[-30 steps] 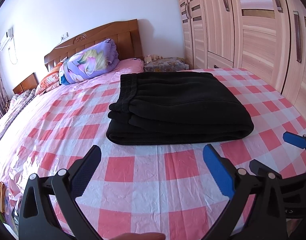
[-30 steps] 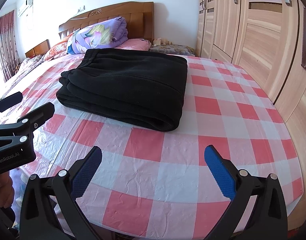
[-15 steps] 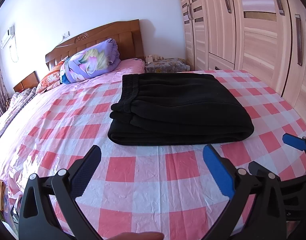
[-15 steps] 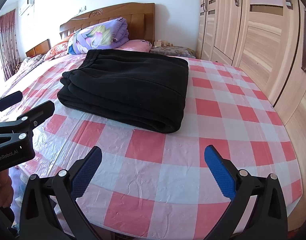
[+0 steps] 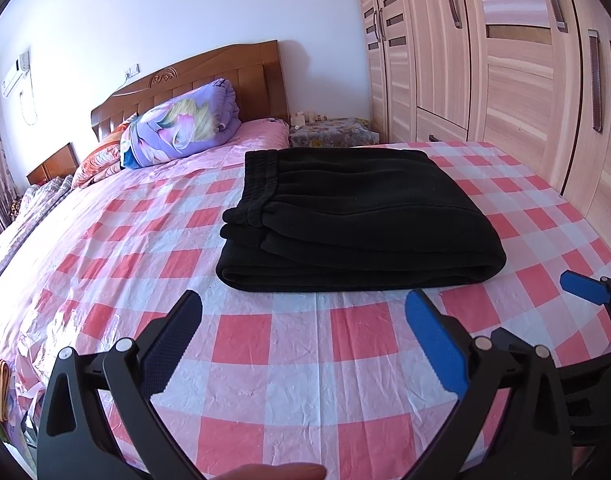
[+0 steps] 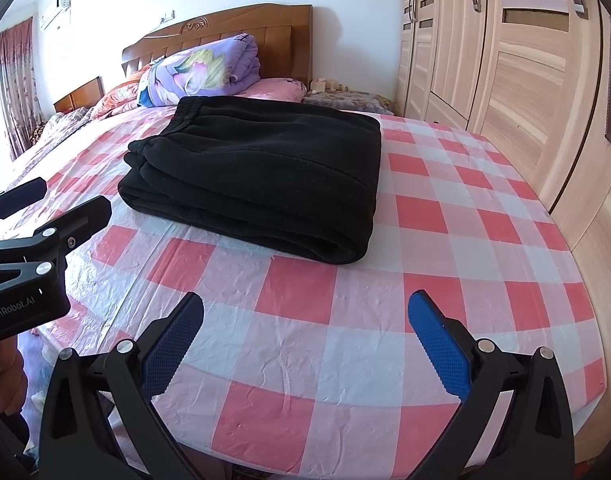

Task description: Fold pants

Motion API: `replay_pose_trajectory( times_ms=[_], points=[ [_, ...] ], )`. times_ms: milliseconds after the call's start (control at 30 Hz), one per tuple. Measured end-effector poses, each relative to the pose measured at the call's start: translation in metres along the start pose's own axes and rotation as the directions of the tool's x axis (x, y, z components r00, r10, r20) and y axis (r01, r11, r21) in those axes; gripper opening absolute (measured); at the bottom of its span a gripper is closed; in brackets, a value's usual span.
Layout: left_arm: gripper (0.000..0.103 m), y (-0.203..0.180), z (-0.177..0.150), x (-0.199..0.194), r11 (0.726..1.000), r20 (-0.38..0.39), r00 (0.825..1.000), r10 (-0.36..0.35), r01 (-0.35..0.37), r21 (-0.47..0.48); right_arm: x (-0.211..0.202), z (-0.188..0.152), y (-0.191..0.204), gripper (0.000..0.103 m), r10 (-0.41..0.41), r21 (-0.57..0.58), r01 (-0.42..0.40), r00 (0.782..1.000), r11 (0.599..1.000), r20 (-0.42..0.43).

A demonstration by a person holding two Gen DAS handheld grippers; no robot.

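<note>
Black pants [image 5: 353, 216] lie folded in a thick rectangle on the pink checked bed sheet [image 5: 273, 352], waistband toward the headboard. They also show in the right wrist view [image 6: 261, 172]. My left gripper [image 5: 305, 332] is open and empty, held above the sheet short of the pants' near edge. My right gripper [image 6: 305, 332] is open and empty too, nearer the bed's foot and right of the left one. The left gripper's body [image 6: 29, 264] shows at the left of the right wrist view.
A purple floral quilt [image 5: 181, 128] and pillows lie by the wooden headboard [image 5: 193, 76]. A bedside table [image 5: 329, 132] stands beside it. Tall wooden wardrobes [image 5: 505, 60] line the right side of the bed. The bed's foot edge [image 6: 385, 468] is just below my right gripper.
Both grippers have drawn back and risen slightly from the pants, still open. The pants have not moved.
</note>
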State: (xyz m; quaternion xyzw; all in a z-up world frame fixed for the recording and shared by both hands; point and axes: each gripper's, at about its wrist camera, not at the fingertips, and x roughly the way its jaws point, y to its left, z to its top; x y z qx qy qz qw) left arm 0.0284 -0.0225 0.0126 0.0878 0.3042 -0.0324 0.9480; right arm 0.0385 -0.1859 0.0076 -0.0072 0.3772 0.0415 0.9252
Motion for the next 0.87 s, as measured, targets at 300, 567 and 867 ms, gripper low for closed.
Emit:
replay_pose_trajectory(
  times_ms=[300,567,867],
  points=[
    [0.102,-0.0006,0.0010,-0.0014,1.000,0.000,1.000,0.000,0.000,-0.004,0.0008,-0.0014,0.0014,0.099,0.005,-0.002,-0.005,1.000,1.000,0.000],
    [0.102,-0.0013,0.0000,-0.0022,1.000,0.005,1.000,0.011,-0.011,-0.022,0.0010,-0.0027,0.0021,0.099,0.011,-0.006,-0.011,1.000,1.000,0.000],
    [0.102,0.0025,-0.0006,0.0042,0.999,-0.029,1.000,0.005,-0.006,-0.042,0.0011,-0.0039,-0.0010,0.099,0.010,0.008,-0.010,1.000,1.000,-0.003]
  ],
)
